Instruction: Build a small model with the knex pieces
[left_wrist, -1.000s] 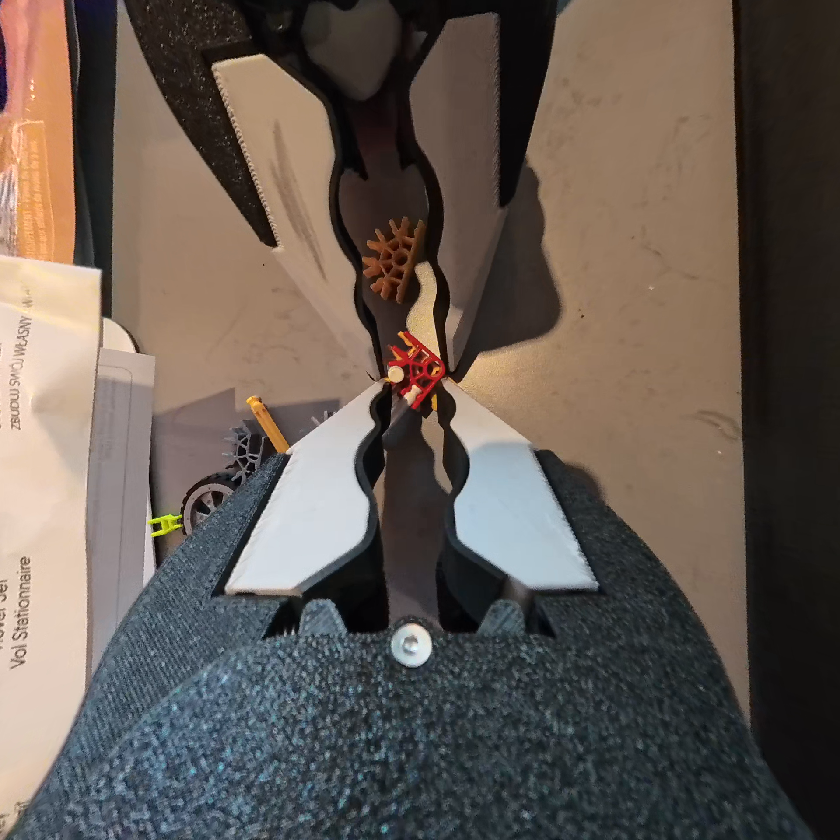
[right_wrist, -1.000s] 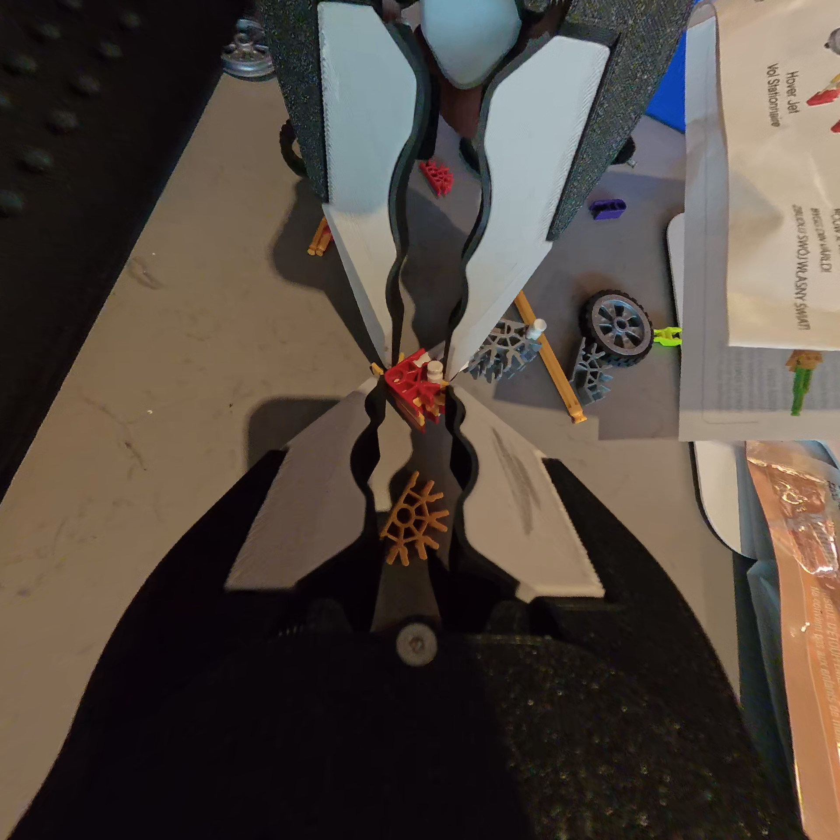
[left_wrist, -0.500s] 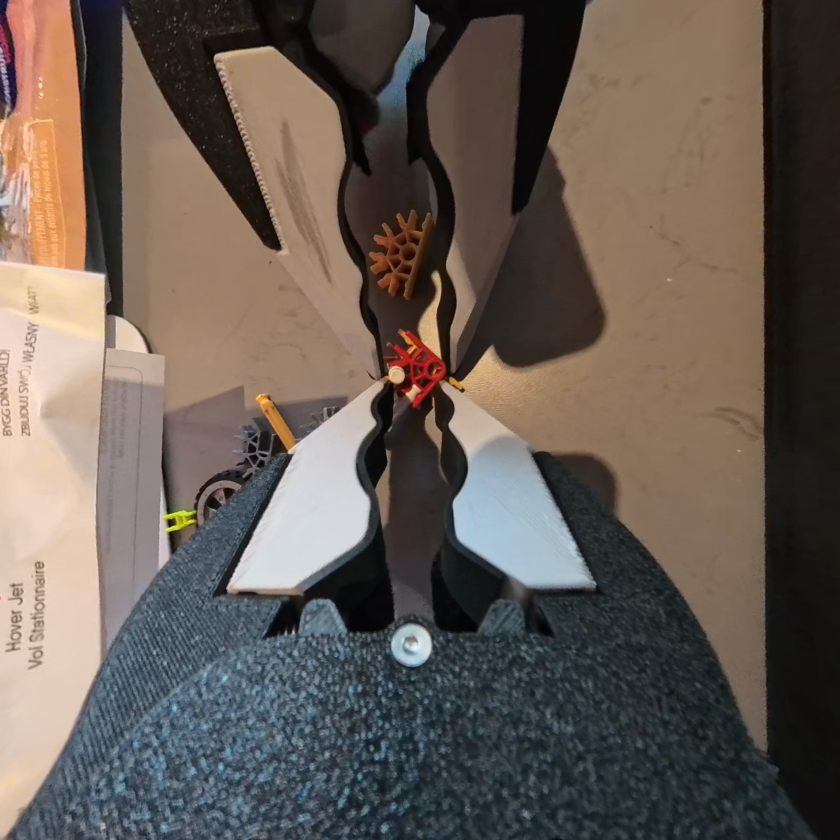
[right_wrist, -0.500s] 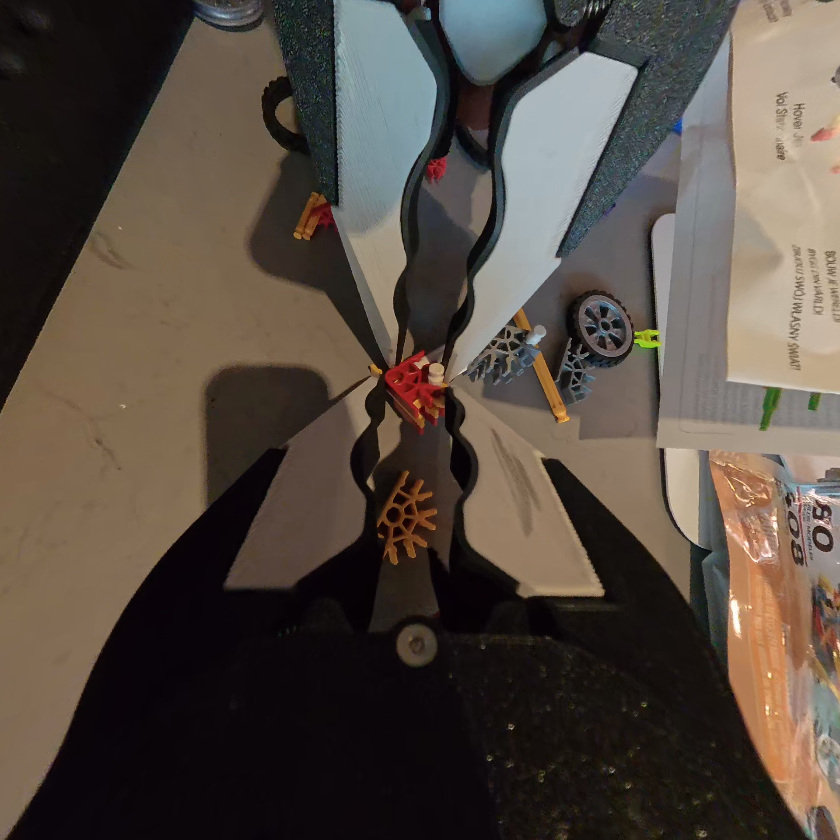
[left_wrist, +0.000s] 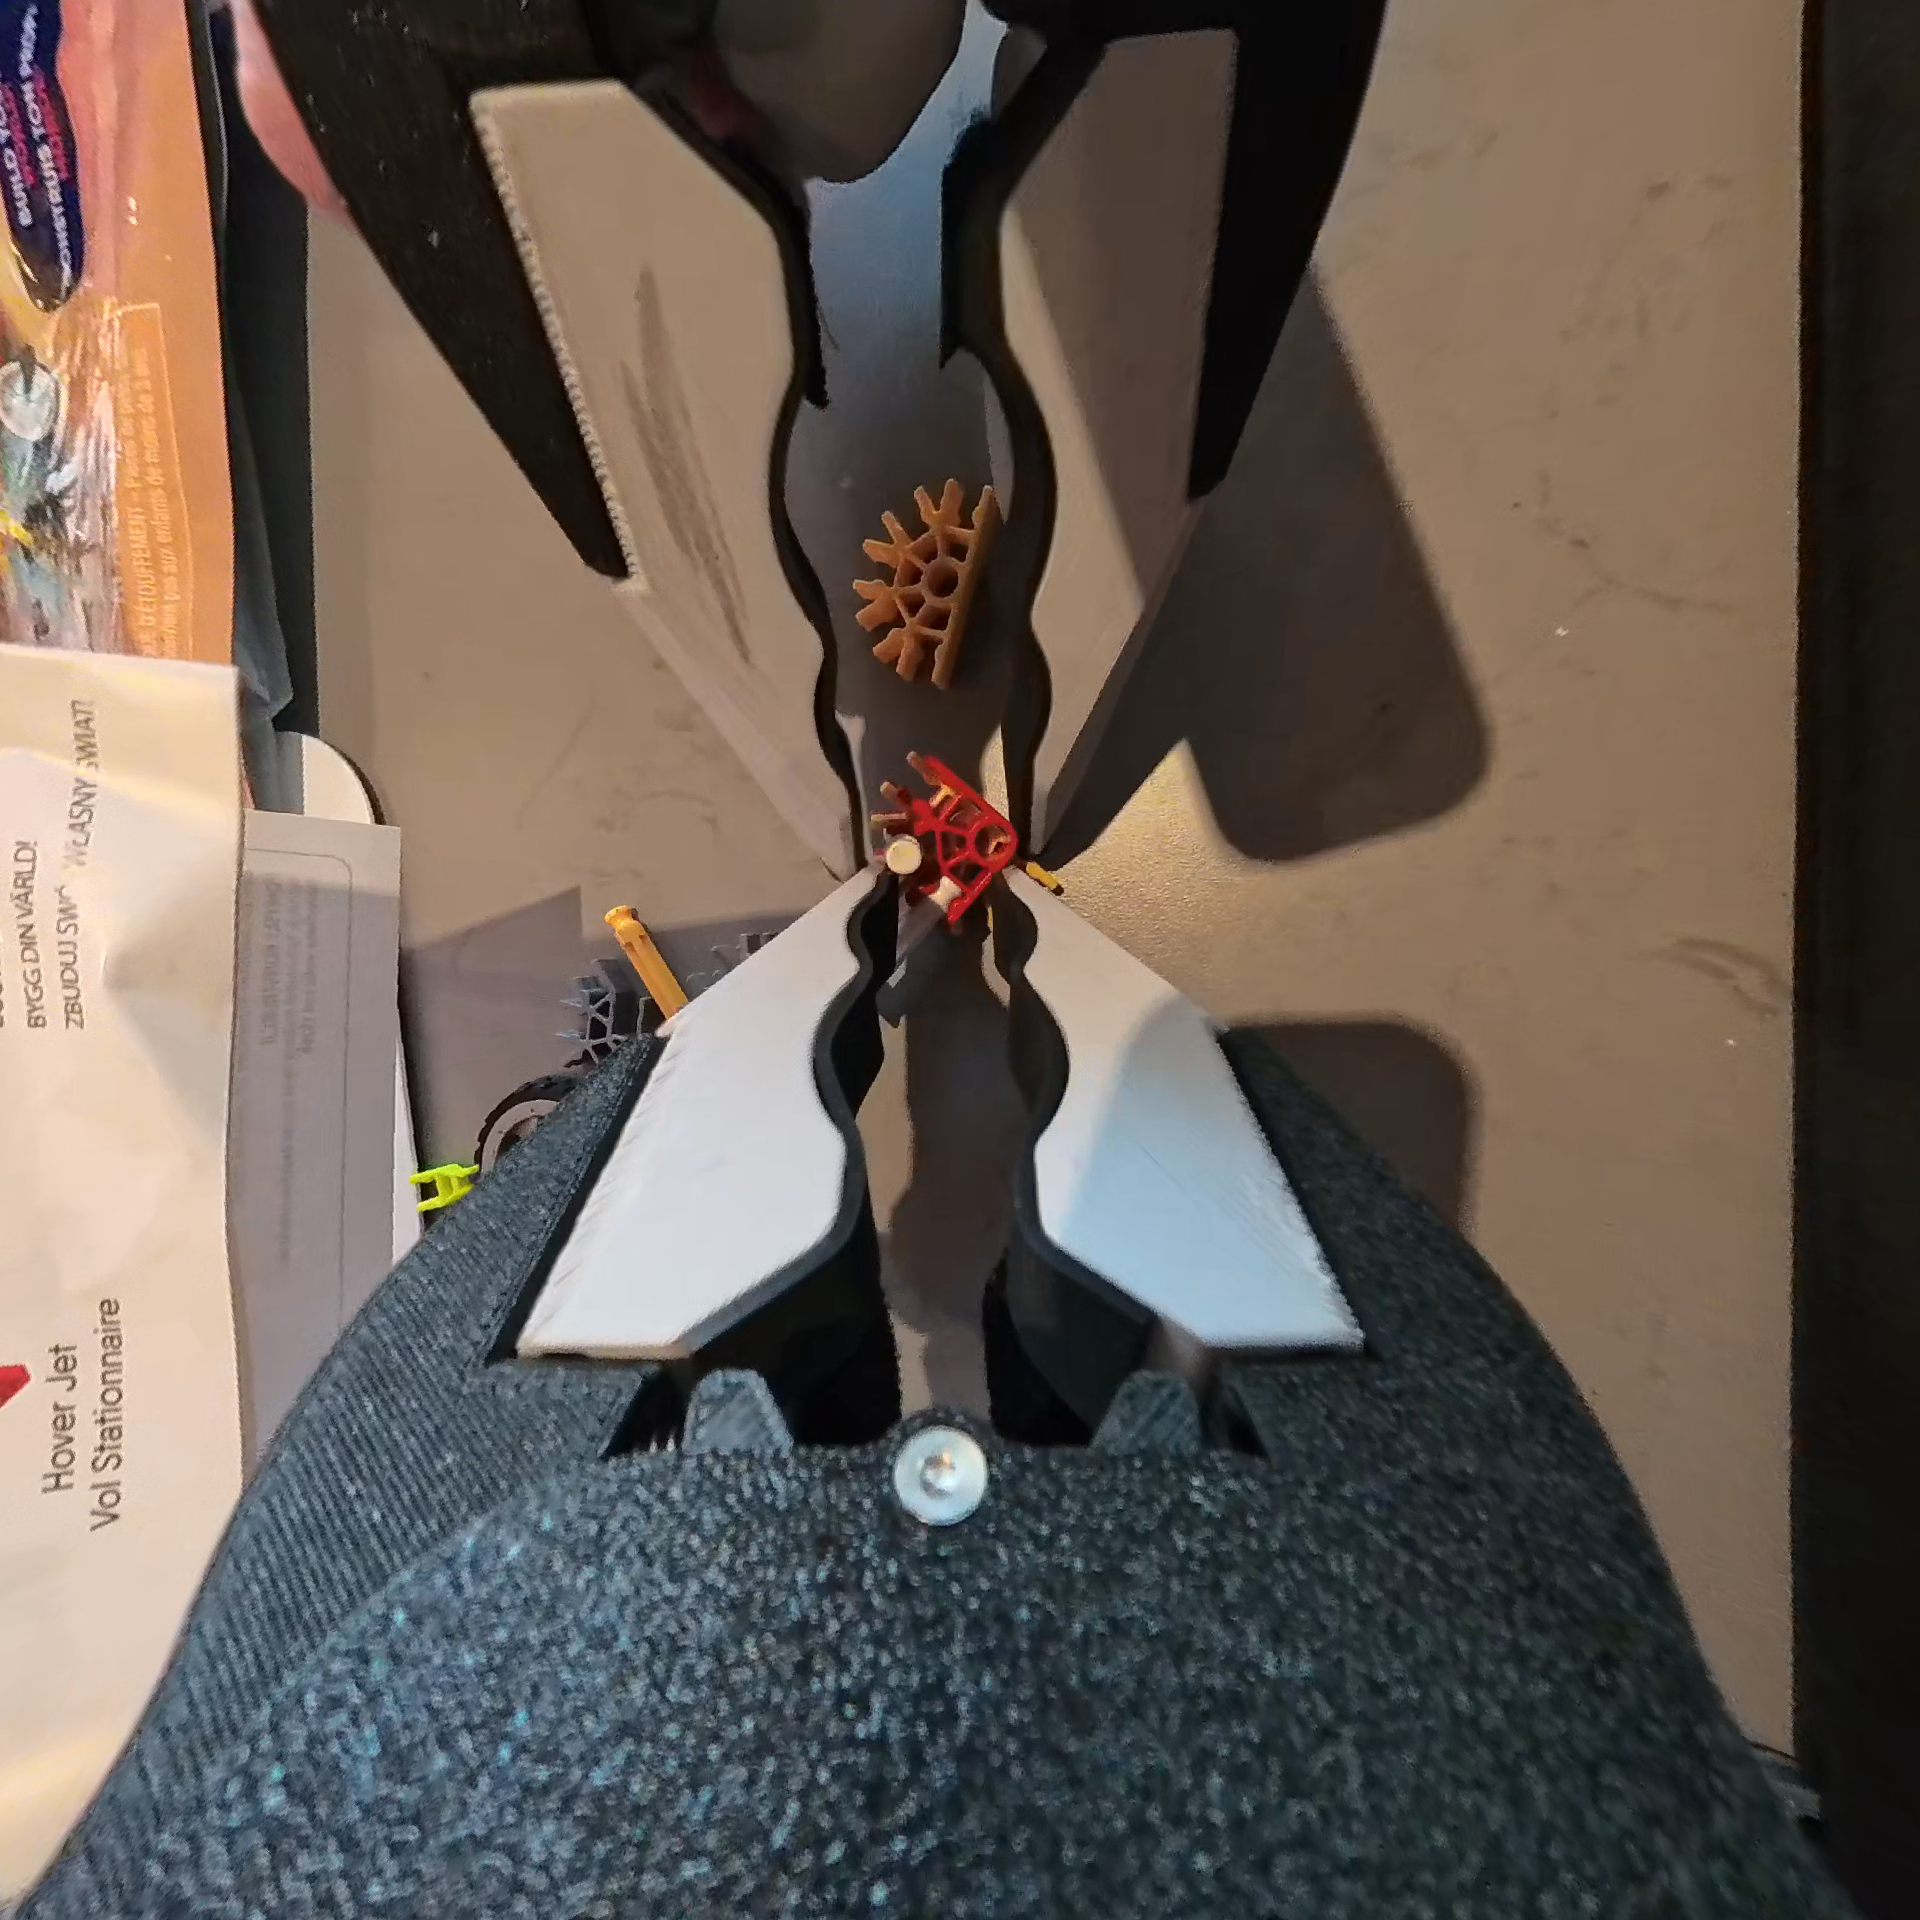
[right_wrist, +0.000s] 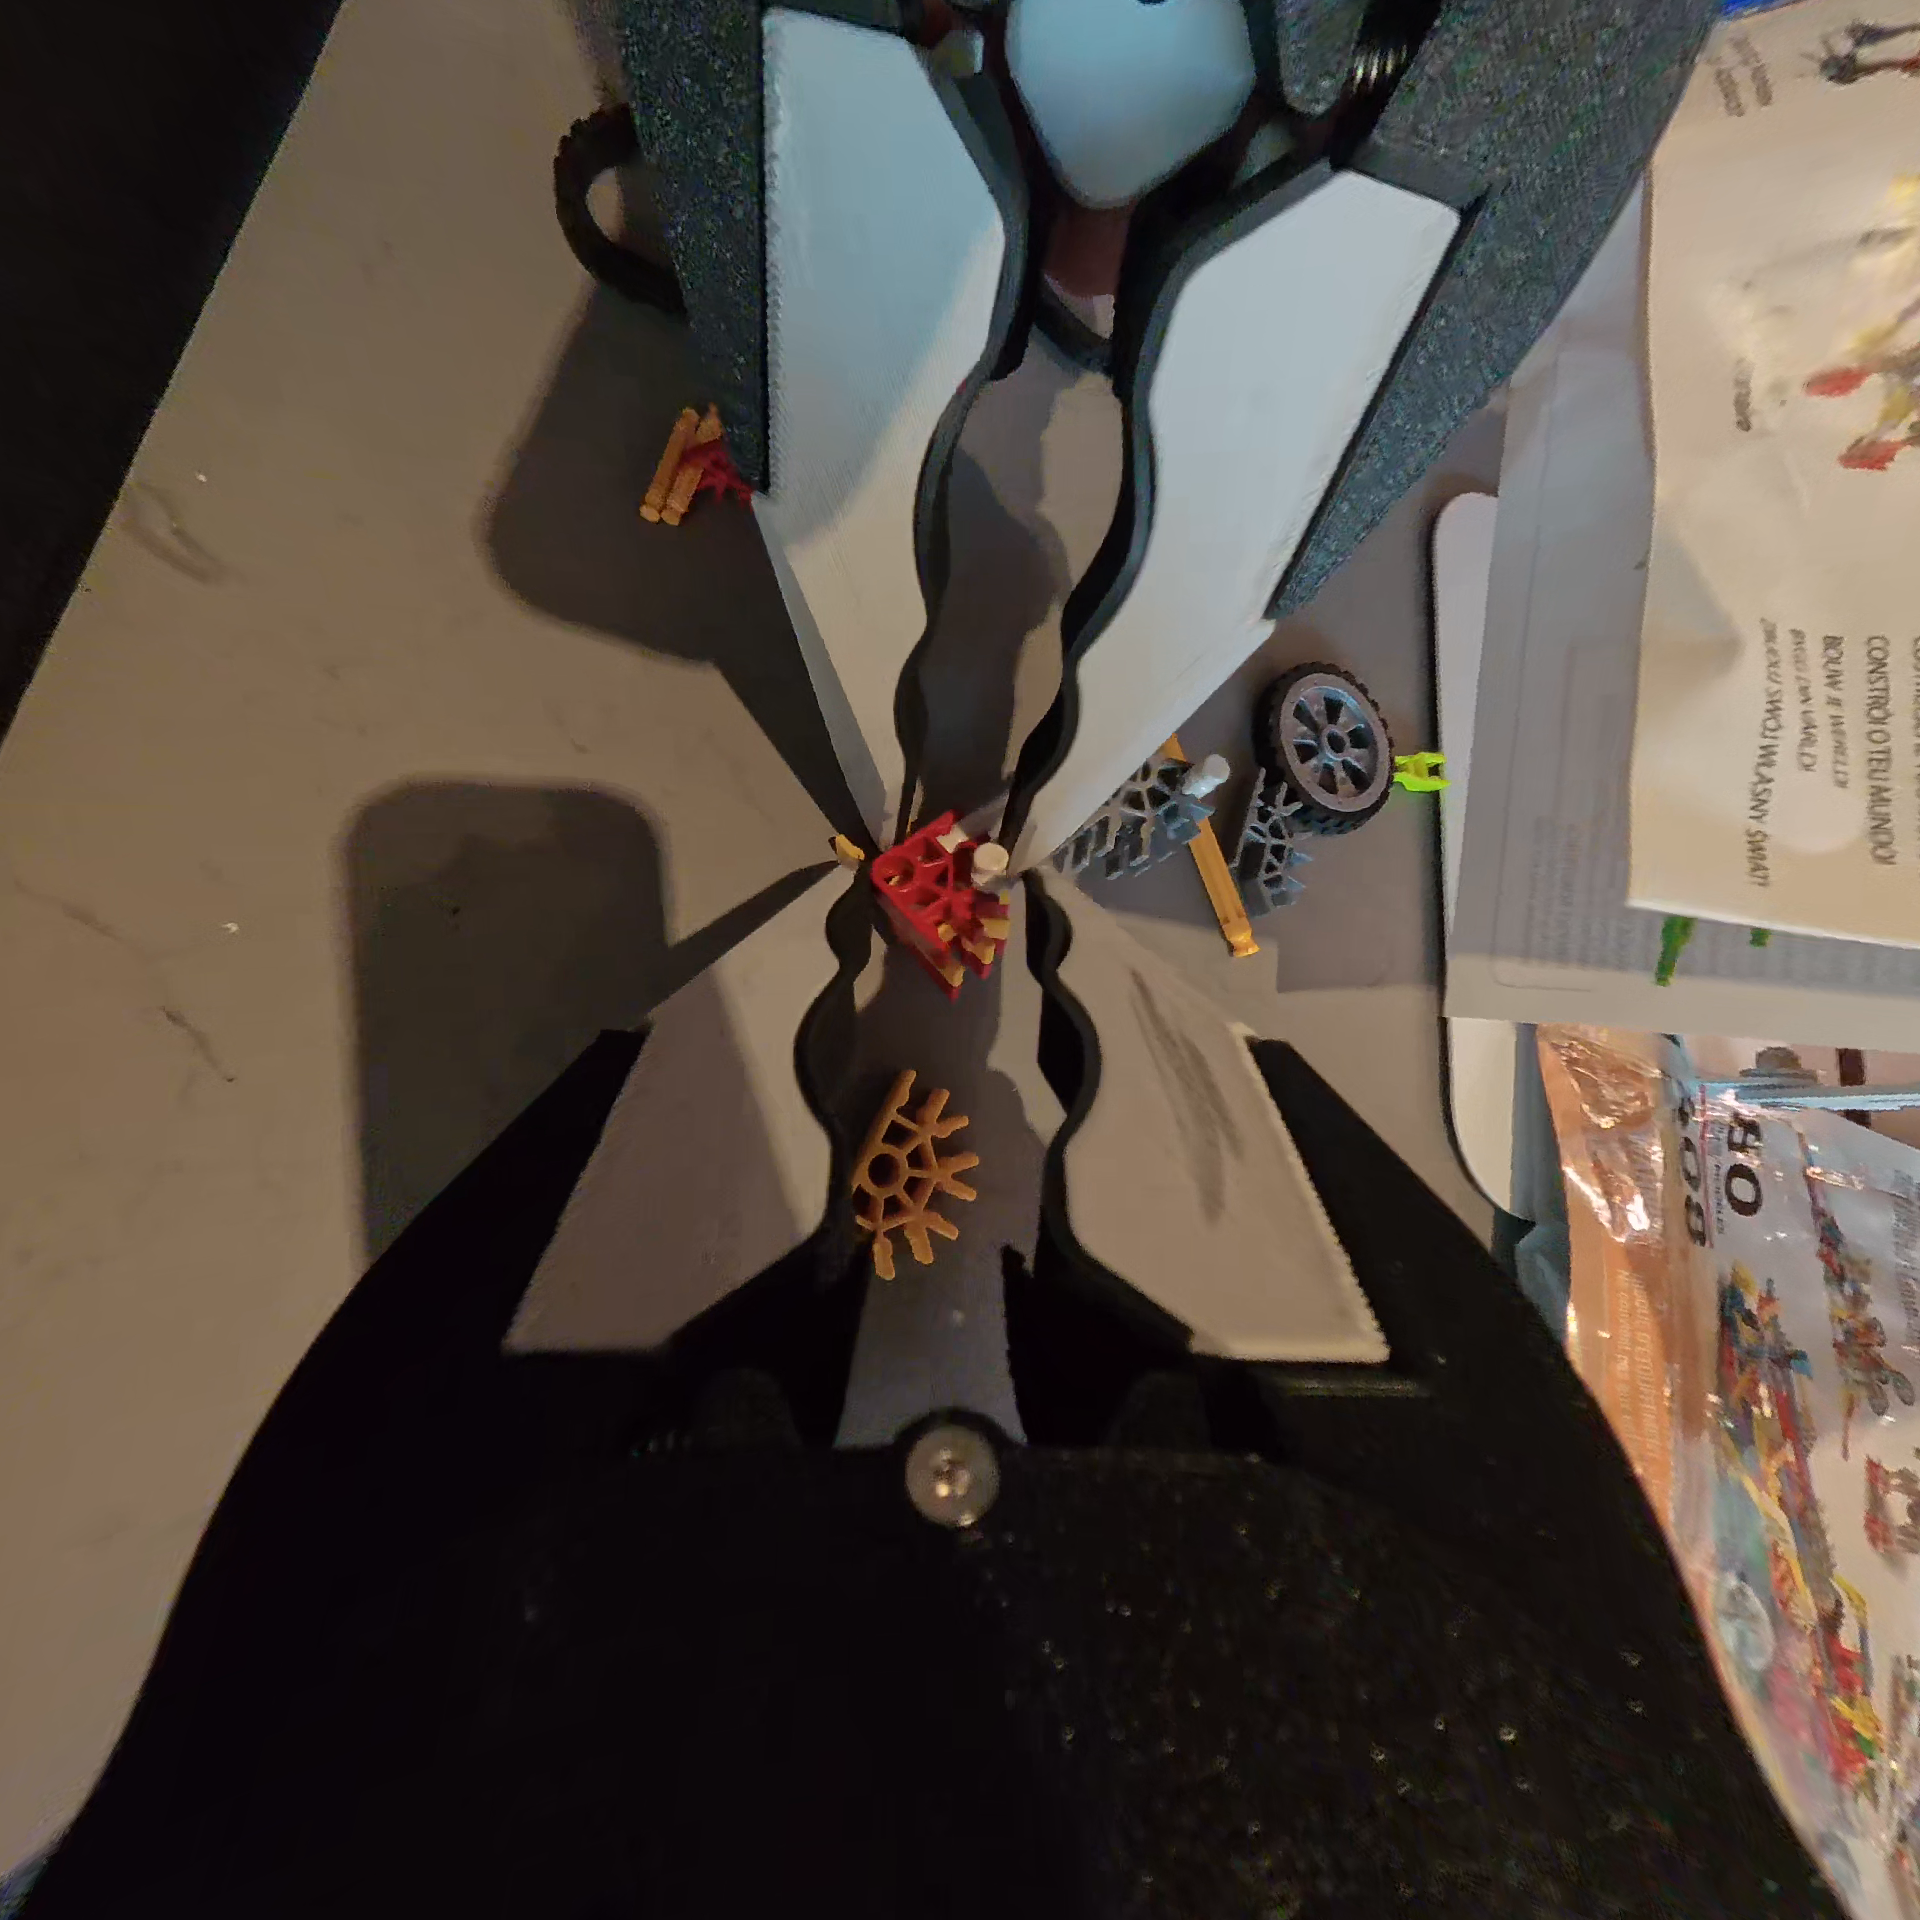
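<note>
Left gripper (left_wrist: 940, 883) and right gripper (right_wrist: 935, 883) met tip to tip, both clamped on red connector cluster (right_wrist: 935, 894) above grey tabletop (right_wrist: 312, 831). Tan snowflake connector (right_wrist: 909, 1169) lying flat below. Clear plastic bag (right_wrist: 1766, 1351) at edge, toy parts inside.
</note>
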